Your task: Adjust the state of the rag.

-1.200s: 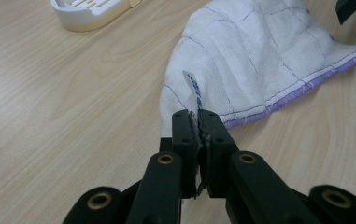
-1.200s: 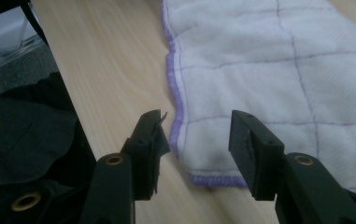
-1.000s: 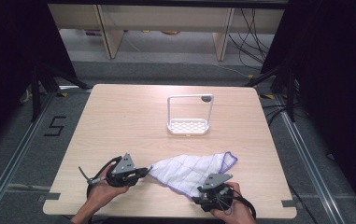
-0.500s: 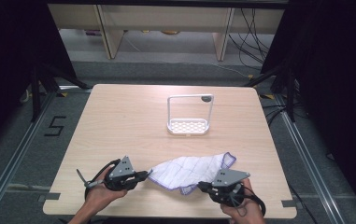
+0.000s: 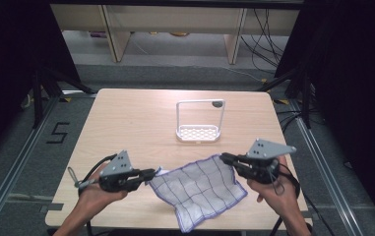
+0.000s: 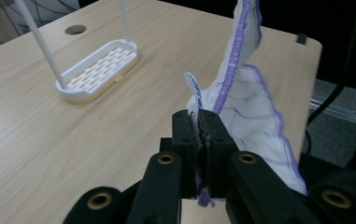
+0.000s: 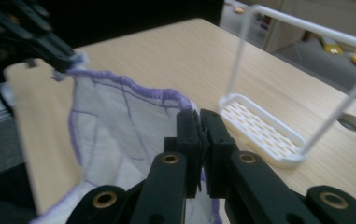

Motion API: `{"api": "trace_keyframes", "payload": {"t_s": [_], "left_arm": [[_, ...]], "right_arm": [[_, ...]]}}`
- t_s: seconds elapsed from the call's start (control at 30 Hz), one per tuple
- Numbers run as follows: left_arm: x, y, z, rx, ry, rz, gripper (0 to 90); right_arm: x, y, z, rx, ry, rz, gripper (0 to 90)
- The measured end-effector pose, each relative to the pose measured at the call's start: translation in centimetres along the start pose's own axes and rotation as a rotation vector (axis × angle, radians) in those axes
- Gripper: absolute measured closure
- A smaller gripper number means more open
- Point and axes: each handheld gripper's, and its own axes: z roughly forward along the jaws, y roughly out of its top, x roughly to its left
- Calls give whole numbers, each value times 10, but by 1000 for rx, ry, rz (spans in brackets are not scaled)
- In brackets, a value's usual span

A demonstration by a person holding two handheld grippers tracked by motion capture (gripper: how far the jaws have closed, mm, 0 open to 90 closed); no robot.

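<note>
A white cloth [image 5: 200,189] with a purple grid and purple hem hangs spread between my two grippers above the near part of the table. My left gripper [image 5: 150,173] is shut on its left corner; in the left gripper view the jaws [image 6: 198,122] pinch the hem, and the cloth [image 6: 255,107] rises to the right. My right gripper [image 5: 224,158] is shut on the right corner. In the right gripper view the jaws [image 7: 199,122] clamp the edge, the cloth [image 7: 115,126] sags away leftward, and the left gripper [image 7: 68,58] holds the far corner.
A white wire-framed rack [image 5: 198,132] with a slotted base stands mid-table, beyond the cloth; it also appears as the rack [image 6: 98,70] and the rack [image 7: 264,133]. The wooden table [image 5: 126,123] has a cable hole [image 6: 75,29] behind the rack. Dark frames flank the sides.
Both grippers have risen, the right one further and out to the right. The cloth, bunched on the table before, now hangs stretched open between them.
</note>
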Motion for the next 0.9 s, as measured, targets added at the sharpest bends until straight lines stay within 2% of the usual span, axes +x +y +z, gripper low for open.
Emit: {"api": "trace_keyframes", "payload": {"t_s": [0.03, 0.07, 0.1, 0.13, 0.17, 0.2, 0.27, 0.3, 0.37, 0.4, 0.43, 0.47, 0.53, 0.57, 0.6, 0.63, 0.7, 0.73, 0.77, 0.8, 0.83, 0.87, 0.9], "left_arm": [[0, 0, 0, 0, 0, 0, 855], [15, 1, 21, 30, -1, -41, 855], [20, 1, 29, 43, 3, -54, 855], [27, 0, 42, 68, 20, -58, 855], [27, 0, 42, 68, 20, -58, 854], [39, -2, 60, 96, 26, -68, 854], [47, -3, 73, 83, 57, -66, 854], [50, -4, 77, 84, 54, -82, 854], [54, -5, 83, 92, 50, -81, 853], [55, -7, 91, 86, 61, -100, 853], [58, -8, 101, 105, 89, -88, 851], [61, -9, 103, 128, 92, -69, 849], [64, -12, 112, 123, 100, -93, 837], [65, -14, 114, 123, 96, -96, 817], [65, -14, 114, 123, 96, -96, 779], [64, -19, 116, 67, 77, -149, 730], [62, -22, 111, 86, 82, -157, 628], [58, -21, 106, 81, 98, -150, 576], [53, -20, 101, 79, 112, -139, 524], [45, -18, 94, 74, 110, -114, 484], [45, -18, 94, 74, 110, -114, 465], [33, -17, 82, 59, 101, -75, 455], [22, -18, 76, 46, 81, -60, 452]], "right_arm": [[0, 0, 0, 0, 0, 0, 876], [-20, -8, 19, 46, -26, 62, 875], [-31, -14, 29, 60, -38, 72, 875], [-38, -19, 37, 81, -43, 90, 875], [-38, -19, 37, 81, -43, 90, 875], [-55, -33, 57, 143, -60, 132, 875], [-66, -43, 72, 198, -76, 150, 875], [-71, -48, 78, 223, -84, 177, 875], [-76, -52, 83, 233, -89, 161, 875], [-79, -57, 91, 225, -108, 171, 875], [-86, -60, 97, 276, -116, 182, 875], [-88, -62, 103, 303, -124, 180, 875], [-89, -67, 111, 317, -142, 171, 874], [-90, -69, 113, 357, -138, 175, 874], [-90, -69, 113, 357, -138, 175, 874], [-89, -74, 118, 383, -149, 172, 872], [-89, -77, 120, 407, -150, 186, 854], [-88, -78, 120, 398, -161, 194, 819], [-90, -79, 120, 407, -194, 154, 772], [-90, -78, 119, 408, -223, 151, 702], [-90, -78, 119, 408, -223, 151, 702], [-92, -75, 111, 393, -236, 145, 676], [-91, -74, 107, 381, -237, 144, 655]]}}
